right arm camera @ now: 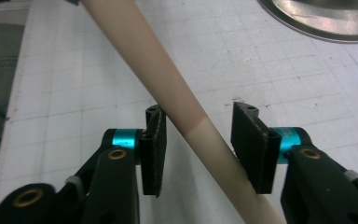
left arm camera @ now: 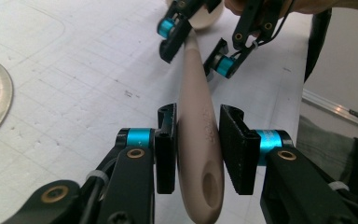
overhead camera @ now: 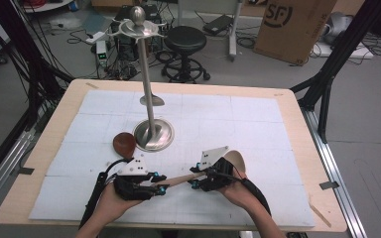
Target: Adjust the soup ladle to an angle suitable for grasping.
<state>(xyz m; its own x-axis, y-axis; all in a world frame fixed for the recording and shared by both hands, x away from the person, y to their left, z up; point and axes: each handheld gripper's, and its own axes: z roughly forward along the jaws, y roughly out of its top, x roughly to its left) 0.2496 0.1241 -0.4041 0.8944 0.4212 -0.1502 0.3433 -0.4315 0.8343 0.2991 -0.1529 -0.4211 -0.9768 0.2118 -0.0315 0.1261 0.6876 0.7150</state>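
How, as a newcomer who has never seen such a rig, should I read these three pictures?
There is no robot arm here: a person holds a hand-worked claw in each hand. The wide picture looks down on the table from above. The two close-ups come from a camera riding on each claw. On the white mat stands a tall metal stand, and a dark brown spoon lies beside its base. The left claw grips a pale spoon at its handle end, near the hanging hole. The right claw is open around the handle farther along, its pads not clamped on it.
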